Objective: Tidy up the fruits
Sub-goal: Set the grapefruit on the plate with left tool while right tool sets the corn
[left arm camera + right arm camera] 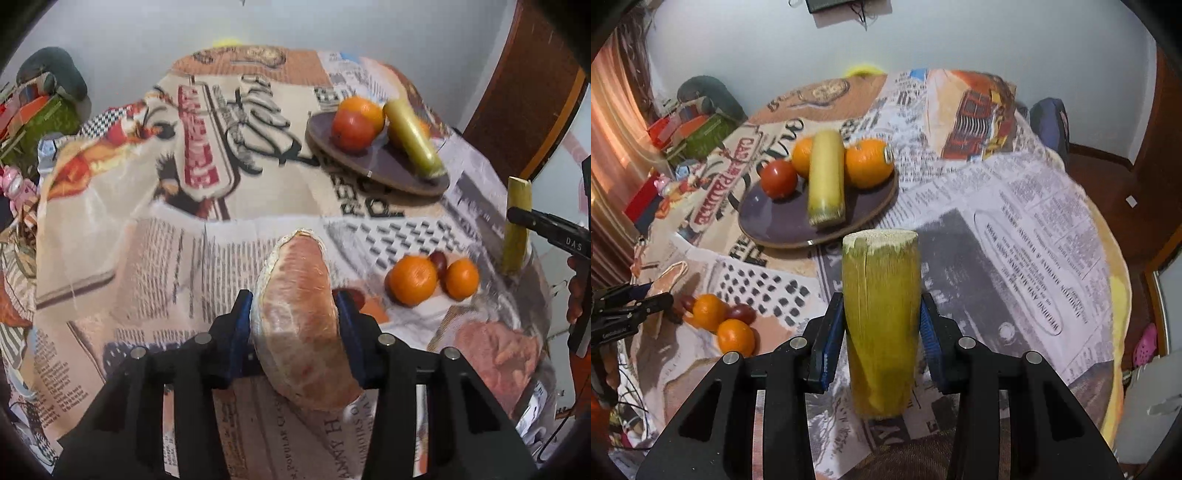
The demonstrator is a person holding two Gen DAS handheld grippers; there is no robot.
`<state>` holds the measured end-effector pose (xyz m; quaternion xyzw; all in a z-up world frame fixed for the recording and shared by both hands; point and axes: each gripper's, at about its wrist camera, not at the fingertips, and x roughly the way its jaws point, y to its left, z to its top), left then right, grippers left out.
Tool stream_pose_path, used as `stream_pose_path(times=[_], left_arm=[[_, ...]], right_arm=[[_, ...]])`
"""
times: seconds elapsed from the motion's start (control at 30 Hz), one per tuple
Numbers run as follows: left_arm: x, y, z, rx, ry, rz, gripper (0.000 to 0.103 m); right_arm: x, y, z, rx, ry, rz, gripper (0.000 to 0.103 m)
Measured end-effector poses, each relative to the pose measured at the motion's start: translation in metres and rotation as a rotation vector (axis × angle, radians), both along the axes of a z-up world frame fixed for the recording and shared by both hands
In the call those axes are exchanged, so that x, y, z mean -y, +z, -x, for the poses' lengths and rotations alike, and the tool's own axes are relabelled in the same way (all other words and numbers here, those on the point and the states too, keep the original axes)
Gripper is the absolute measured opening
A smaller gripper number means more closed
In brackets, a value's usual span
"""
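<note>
Left gripper jaws pinch a pomelo wedge — right gripper (raised) pinches a sugarcane piece.

Our left gripper is clamped, its blue pads pressing both sides of a pinkish fruit wedge held above the table. Our right gripper grips a yellow-green cane piece upright between its pads. Our right hand shows behind its handle.
</note>
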<state>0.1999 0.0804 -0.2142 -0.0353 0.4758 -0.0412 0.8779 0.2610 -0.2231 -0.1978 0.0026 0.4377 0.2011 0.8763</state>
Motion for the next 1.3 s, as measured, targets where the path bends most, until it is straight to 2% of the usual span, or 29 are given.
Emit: stream_pose_path(times=[0.27, 0.57, 0.9, 1.3], left_arm=[[0.015, 0.037, -0.012, 0.108, -0.023, -0.010, 0.045], [0.029, 0.059, -0.038, 0.172, -0.050, 0.004, 0.045], [0.044, 0.067, -0.074, 0.204, -0.083, 0.019, 0.045], [0.047, 0.063, -0.108, 0.213, -0.094, 0.021, 0.045]], right_arm=[[-0.009, 0.021, -0.003, 0.061, 0.009, -0.017, 0.036], [-0.026, 0.034, -0.013, 0.094, 0.030, -0.048, 0.036], [-0.052, 0.041, -0.035, 0.125, 0.072, -0.073, 0.036], [-0.091, 0.028, -0.069, 0.103, 0.144, -0.086, 0.036]])
